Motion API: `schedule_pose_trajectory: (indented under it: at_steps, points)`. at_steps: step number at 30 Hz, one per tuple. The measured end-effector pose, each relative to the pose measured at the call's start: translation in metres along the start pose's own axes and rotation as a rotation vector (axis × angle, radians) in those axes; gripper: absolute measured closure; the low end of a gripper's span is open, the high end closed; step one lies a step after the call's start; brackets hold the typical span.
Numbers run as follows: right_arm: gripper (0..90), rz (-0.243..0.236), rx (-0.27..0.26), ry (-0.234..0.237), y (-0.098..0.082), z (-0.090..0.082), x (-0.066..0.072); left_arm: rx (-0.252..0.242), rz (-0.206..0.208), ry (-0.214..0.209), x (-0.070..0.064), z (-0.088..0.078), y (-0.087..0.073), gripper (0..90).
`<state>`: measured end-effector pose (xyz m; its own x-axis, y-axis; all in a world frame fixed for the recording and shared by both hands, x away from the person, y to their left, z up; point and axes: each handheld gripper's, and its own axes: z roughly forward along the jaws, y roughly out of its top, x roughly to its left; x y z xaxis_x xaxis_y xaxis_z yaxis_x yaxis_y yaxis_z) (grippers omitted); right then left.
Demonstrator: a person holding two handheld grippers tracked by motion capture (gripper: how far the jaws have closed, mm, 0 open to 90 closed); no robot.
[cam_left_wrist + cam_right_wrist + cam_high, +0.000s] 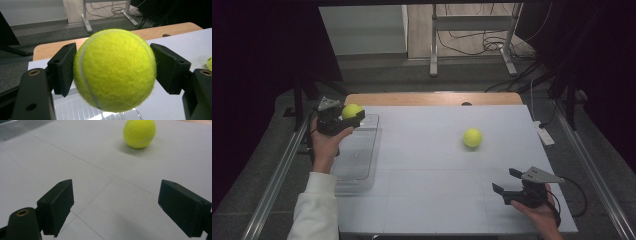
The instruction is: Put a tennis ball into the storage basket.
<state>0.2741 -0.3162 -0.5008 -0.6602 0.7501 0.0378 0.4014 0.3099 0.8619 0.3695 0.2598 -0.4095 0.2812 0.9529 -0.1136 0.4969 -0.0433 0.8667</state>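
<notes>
1. Now, on the left, the left gripper (348,118) is holding a ball (351,110) up over the far end of the clear tray (362,167); the left gripper view is showing both pads pressing into the felt of that ball (115,70), squarely at its middle.
2. So the step in hand is looking like the drop-off: one ball is being carried to the tray, and it is sitting above the tray, not in it yet.
3. Next, I'd say, that gripper is needing to come down low over the tray floor before the jaws are let out, because a ball dropped from height is likely bouncing or rolling out over the shallow rim.
4. Moving across the white table (437,200), the second ball (472,137) is lying loose, well apart from the tray and from both grippers.
5. Over on the right, the right gripper (507,181) is waiting near the table's front edge with jaws spread wide and nothing between them; its own view is looking straight at that loose ball (139,133), some way ahead.
6. That one is calling for a reach forward, straddling the ball at its widest part.
</notes>
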Motion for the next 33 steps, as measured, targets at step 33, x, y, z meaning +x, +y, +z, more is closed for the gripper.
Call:
schedule_pose_trajectory:
  at_steps: [33]
  points:
    - [13.7, 0.002, 0.006, -0.004, -0.001, 0.001, -0.001, 0.144, -0.001, 0.079, 0.028, 0.029, -0.007, 26.4]
